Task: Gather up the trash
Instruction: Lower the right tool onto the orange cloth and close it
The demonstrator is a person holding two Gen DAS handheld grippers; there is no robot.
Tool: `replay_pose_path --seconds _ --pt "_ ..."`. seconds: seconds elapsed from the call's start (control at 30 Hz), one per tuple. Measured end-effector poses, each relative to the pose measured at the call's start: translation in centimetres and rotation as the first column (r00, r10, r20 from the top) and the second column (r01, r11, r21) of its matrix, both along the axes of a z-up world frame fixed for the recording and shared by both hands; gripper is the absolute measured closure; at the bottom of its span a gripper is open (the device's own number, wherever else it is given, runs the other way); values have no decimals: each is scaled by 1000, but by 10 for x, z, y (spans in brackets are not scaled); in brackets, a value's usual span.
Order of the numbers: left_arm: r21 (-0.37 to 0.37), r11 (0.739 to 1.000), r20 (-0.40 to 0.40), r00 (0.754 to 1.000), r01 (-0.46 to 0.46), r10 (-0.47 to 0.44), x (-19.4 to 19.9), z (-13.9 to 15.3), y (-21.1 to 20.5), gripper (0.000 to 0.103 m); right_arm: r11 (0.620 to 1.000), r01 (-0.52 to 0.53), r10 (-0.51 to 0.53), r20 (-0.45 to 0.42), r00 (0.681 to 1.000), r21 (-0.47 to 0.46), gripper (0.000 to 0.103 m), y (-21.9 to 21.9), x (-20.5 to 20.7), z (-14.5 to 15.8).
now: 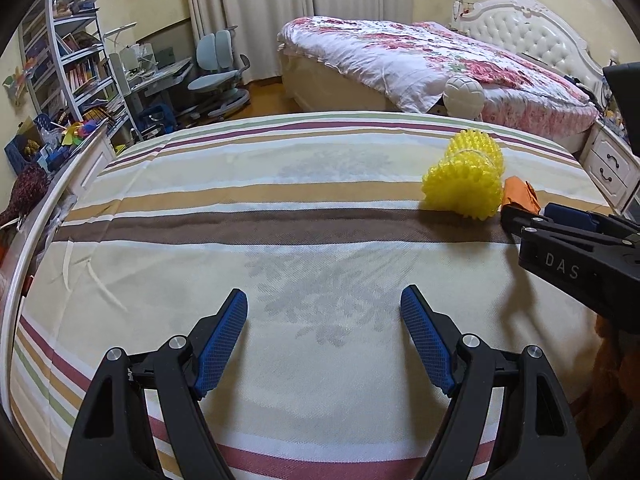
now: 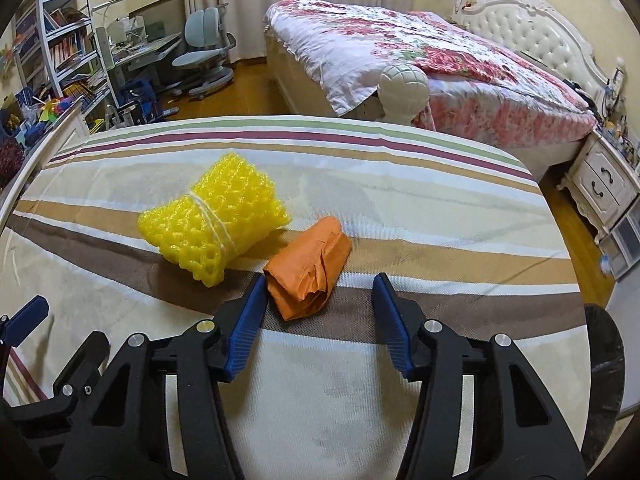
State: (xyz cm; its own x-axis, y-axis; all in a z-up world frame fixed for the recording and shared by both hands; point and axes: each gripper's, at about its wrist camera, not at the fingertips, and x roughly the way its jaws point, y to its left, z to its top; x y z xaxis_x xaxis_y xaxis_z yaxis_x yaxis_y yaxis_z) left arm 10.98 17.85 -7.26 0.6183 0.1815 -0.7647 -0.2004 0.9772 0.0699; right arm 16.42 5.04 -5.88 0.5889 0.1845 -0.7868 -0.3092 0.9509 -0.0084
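Right wrist view: the right gripper (image 2: pixel 320 292) hovers low over a striped bedspread (image 2: pixel 360 392) with its blue fingers (image 2: pixel 246 320) spread apart and nothing between the pads yet. Just ahead of the tips, its near end reaching in between them beside the left finger, lies a crumpled orange paper wad (image 2: pixel 308 270) on the brown stripe. Past that, ahead and to the left and touching or nearly touching the wad, sits a bundle of yellow foam netting (image 2: pixel 212 220) tied round its middle with a pale string. At the far left edge of this view a blue finger of the other gripper shows. Further ahead, beyond the edge of the striped surface, stand a white round bedpost knob (image 2: pixel 402 88) and a bed with a flowered quilt (image 2: pixel 400 48); off to the right is a white nightstand (image 2: pixel 600 180). Left wrist view: the left gripper (image 1: pixel 324 312) also has its fingers wide apart, empty, over bare striped cloth (image 1: pixel 280 184). Ahead and to its right lie the yellow netting (image 1: pixel 464 178) and, partly hidden behind the right gripper's black body, the orange wad (image 1: pixel 518 194).
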Motion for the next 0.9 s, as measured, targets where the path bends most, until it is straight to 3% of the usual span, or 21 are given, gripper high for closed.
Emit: replay_pose_path --seconds 0.13,0.33,0.67,0.8,0.9 --pt "-16 1000 -3 1000 -1 1 0 0 2 26 1000 -4 4 -2 1000 8 53 -2 0 0" --pt "-49 999 12 1000 -7 8 -4 2 8 26 1000 -5 5 -3 1000 0 41 3 -4 -1" --pt "-76 996 12 999 -39 40 0 4 22 26 999 33 -33 -5 999 4 41 9 12 -2" --pt "-52 999 17 1000 -14 15 -1 4 16 26 1000 29 -29 1 1000 -2 49 6 11 -1" --pt "-32 999 23 1000 17 -16 0 5 8 26 1000 26 -26 9 1000 -9 61 -1 11 -1"
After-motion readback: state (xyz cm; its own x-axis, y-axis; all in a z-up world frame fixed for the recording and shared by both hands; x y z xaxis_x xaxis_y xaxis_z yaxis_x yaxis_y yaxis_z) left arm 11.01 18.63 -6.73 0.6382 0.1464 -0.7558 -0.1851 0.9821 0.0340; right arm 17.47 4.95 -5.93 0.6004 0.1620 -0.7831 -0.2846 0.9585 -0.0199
